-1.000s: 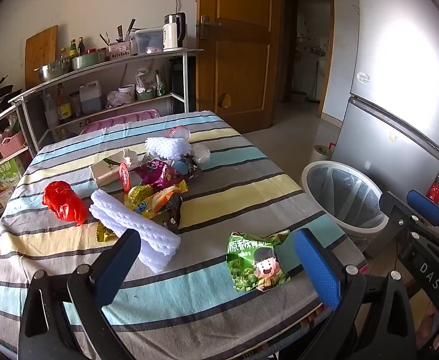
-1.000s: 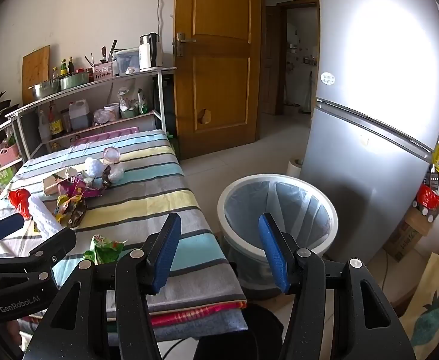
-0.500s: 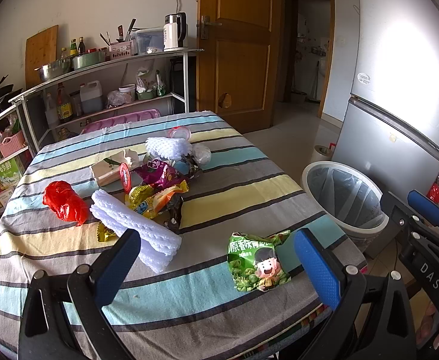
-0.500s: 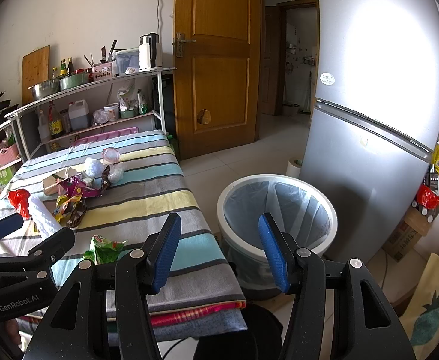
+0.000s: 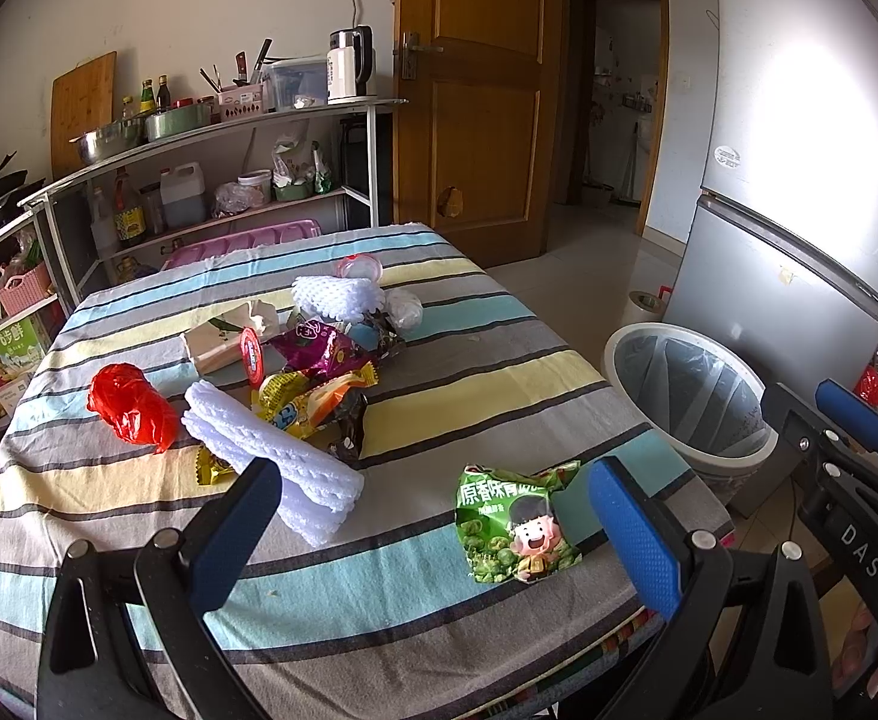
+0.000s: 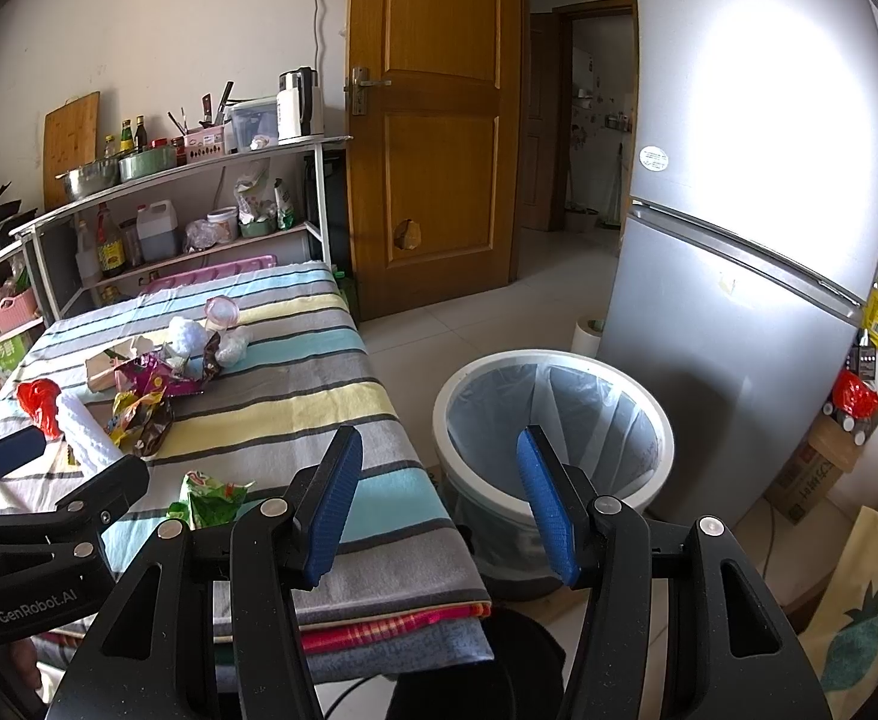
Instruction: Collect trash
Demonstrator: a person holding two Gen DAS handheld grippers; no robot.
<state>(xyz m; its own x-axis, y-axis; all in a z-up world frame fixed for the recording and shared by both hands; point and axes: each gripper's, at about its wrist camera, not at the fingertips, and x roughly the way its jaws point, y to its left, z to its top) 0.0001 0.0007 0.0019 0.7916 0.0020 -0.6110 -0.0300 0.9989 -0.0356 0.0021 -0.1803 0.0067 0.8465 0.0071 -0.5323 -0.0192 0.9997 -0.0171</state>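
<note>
Left wrist: nothing's moved, my left hand-held gripper (image 5: 433,516) gapes empty, green snack bag (image 5: 514,525) at 1 o'clock ungrabbed.

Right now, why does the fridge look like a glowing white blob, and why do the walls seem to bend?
In both wrist views, light glares off the fridge door and washes out its upper part. The fisheye lenses curve straight lines: the shelf bows in the left view, the fridge edge in the right. Corners go dark. The table and bin look sharp.
</note>
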